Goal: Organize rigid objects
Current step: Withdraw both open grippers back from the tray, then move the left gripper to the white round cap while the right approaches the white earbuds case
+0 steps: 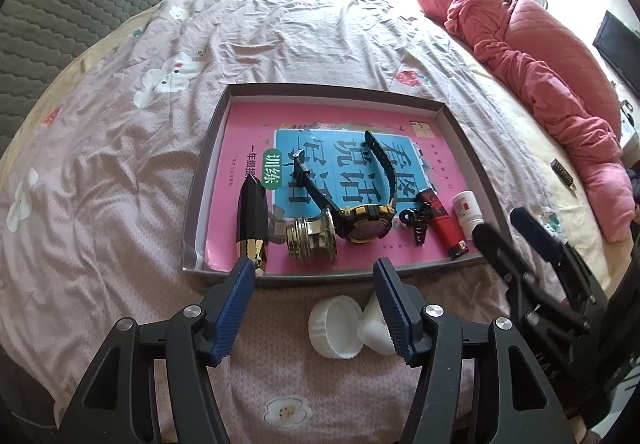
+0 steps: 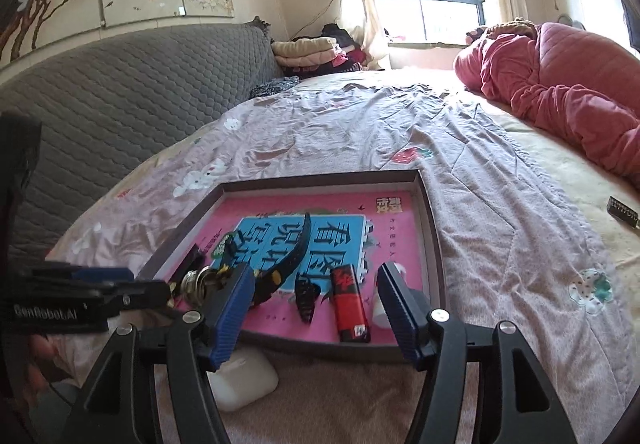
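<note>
A shallow tray [image 1: 460,131] on the bed [image 1: 120,163] holds a pink book [image 1: 248,115], black-gold pen [image 1: 252,215], brass lid [image 1: 312,240], watch [image 1: 362,222], black clip [image 1: 414,224], red lighter [image 1: 446,228] and small white bottle [image 1: 466,209], lined up along its 6 o'clock edge. Left gripper [image 1: 314,276] fingers stand apart, empty; right gripper [image 2: 316,284] likewise, its finger hiding most of the bottle. At 6 o'clock outside the tray lie a white cap [image 1: 336,330] and case [image 2: 244,380], half covered.

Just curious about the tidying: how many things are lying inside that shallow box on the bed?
7, in a row along the near edge of the box: pen, brass cap, watch, black clip, red lighter, white bottle, all resting on a pink book.
</note>
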The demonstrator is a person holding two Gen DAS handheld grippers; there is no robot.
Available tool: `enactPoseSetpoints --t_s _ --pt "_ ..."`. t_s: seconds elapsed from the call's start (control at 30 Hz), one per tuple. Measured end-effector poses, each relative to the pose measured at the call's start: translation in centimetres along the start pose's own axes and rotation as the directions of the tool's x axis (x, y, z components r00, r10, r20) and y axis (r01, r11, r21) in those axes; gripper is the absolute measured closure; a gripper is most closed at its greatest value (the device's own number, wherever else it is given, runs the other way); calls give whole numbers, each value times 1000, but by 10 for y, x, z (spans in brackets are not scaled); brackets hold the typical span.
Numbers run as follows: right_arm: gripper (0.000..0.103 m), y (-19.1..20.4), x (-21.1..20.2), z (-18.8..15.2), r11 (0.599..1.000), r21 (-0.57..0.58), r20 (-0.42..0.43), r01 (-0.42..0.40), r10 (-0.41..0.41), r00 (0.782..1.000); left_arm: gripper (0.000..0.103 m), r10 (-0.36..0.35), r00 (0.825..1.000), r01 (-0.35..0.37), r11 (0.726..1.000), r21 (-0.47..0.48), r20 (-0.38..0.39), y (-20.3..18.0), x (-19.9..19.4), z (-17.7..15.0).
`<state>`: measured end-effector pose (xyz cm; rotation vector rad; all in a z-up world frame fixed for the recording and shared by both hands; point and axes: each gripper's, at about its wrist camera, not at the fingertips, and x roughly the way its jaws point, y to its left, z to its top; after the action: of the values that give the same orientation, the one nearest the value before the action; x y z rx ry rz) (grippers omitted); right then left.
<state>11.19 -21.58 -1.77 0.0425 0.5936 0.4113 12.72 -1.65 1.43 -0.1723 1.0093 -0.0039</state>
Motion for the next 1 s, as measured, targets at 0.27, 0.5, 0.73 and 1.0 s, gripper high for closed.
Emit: enactPoseSetpoints --t_s 0.27,0.5,0.73,1.0 --pt "39 17 -20 -13 999 -46 -5 -3 2 1000 38 -15 1000 15 1000 -10 12 9 -14 -10" --pt "39 38 -29 -28 993 -121 -37 9 -14 999 38 -23 1000 23 1000 -20 1 16 -17 -23" --pt "39 68 -29 -51 968 -250 -84 30 -52 995 38 -32 999 31 999 -28 -31 19 -12 -39" --pt "39 91 -13 -80 913 -402 -129 64 -126 984 38 -35 996 32 999 -39 -78 23 2 -51"
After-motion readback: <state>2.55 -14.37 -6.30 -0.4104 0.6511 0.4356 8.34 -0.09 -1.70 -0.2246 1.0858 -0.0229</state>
